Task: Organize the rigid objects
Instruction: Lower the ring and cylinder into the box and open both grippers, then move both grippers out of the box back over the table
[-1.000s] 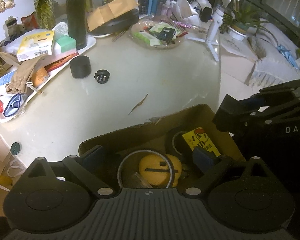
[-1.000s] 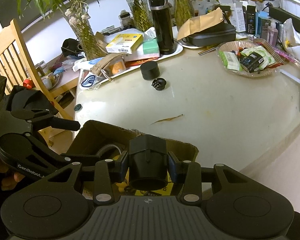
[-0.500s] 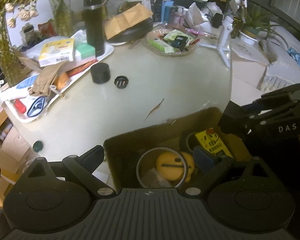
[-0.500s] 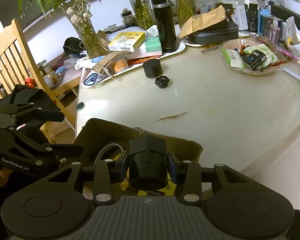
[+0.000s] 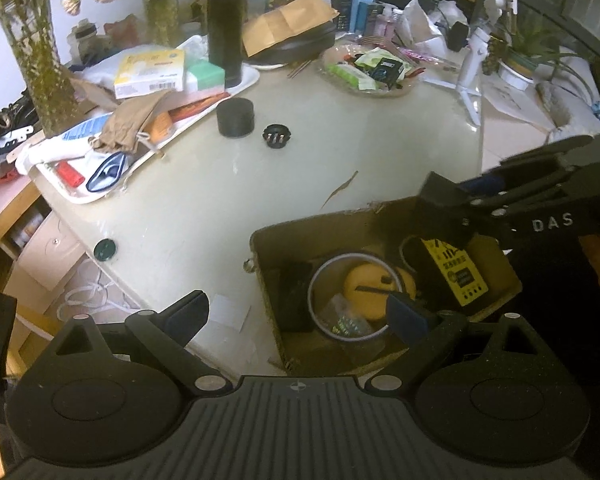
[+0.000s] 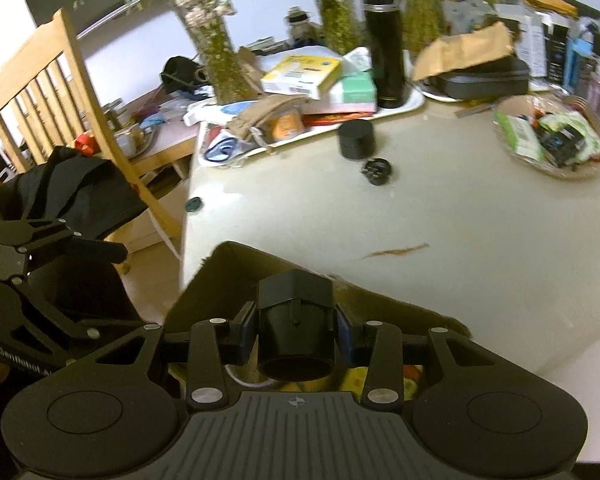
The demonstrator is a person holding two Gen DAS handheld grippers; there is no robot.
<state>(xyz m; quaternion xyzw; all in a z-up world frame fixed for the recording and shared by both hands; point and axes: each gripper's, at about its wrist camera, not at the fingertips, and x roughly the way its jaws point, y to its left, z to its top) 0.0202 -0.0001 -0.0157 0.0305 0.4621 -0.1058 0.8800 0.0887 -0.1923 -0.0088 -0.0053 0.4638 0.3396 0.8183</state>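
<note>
Your left tongs (image 5: 296,312) have drifted leftward off the cardboard box (image 5: 340,224), spread empty; your right tongs (image 6: 296,330) pinch a black cap-like piece (image 6: 296,320), seemingly above the box.

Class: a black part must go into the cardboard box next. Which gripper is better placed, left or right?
Right. The right gripper is shut on the black part above the cardboard box; the left gripper is open and empty.
</note>
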